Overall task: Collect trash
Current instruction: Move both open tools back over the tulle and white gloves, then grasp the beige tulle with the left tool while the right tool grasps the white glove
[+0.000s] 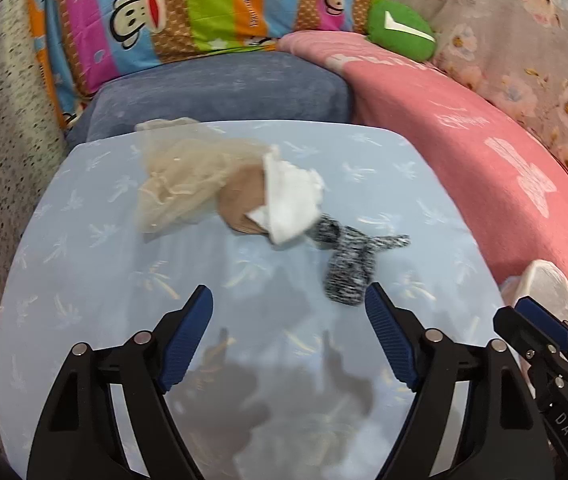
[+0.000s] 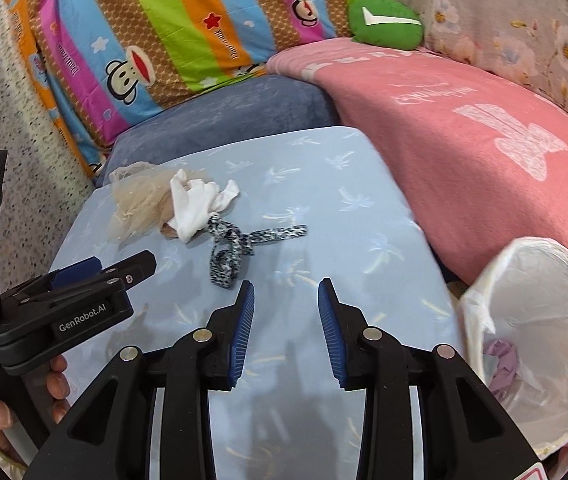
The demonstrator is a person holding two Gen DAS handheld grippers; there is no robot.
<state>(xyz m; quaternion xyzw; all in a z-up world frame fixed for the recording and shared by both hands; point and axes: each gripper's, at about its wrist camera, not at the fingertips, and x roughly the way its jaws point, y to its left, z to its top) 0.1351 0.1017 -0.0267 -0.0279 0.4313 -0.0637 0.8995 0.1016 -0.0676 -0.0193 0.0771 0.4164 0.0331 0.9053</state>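
Left claw [image 1: 286,312]: jaws wide apart, empty, over the tabletop [image 1: 84,272].
Right claw [image 2: 286,300]: jaws apart, empty.
Trash: white tissue [image 1: 290,200], beige netting [image 1: 180,184], speckled strip [image 1: 348,260] clustered far-centre.
Bin [image 2: 540,320]: right of tabletop.

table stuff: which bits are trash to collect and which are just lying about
For the job:
- white tissue
- beige mesh
- black-and-white strip
- lined bin
- left gripper, open
- right gripper, open

Just lying about:
- pink blanket
- green cushion
- monkey-print bedding
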